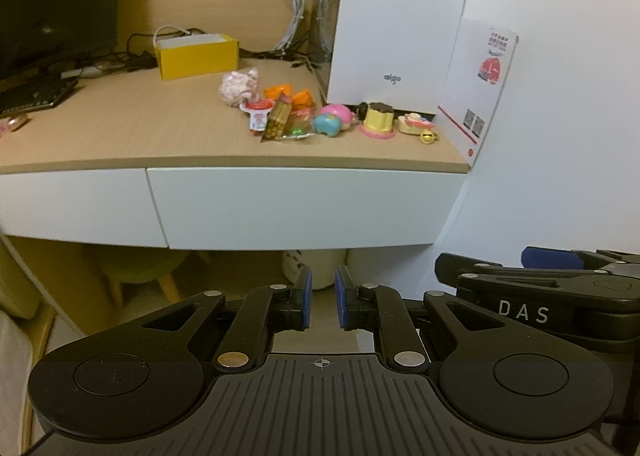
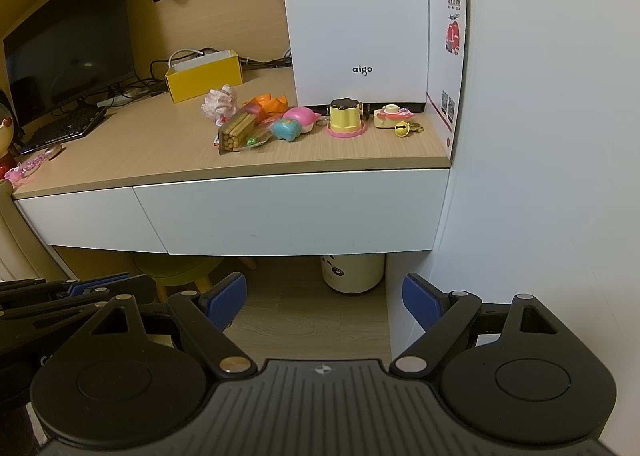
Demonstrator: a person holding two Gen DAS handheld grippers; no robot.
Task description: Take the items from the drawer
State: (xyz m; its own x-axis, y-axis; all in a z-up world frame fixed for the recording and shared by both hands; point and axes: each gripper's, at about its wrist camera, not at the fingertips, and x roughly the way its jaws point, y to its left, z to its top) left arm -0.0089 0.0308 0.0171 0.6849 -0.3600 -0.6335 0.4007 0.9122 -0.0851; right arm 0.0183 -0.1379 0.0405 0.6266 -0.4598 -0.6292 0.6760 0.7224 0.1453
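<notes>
From the left wrist, my left gripper [image 1: 323,298] hangs below the flat white handleless drawer front [image 1: 304,204], fingers nearly together, empty. From the right wrist, my right gripper [image 2: 325,298], wide apart and empty, faces that closed drawer; I'd judge it stiff and smooth, best hooked under its bottom edge.

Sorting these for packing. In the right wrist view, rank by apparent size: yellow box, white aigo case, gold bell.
1. white aigo case
2. yellow box
3. gold bell

The bell sits nearer, yet looks smallest.
</notes>
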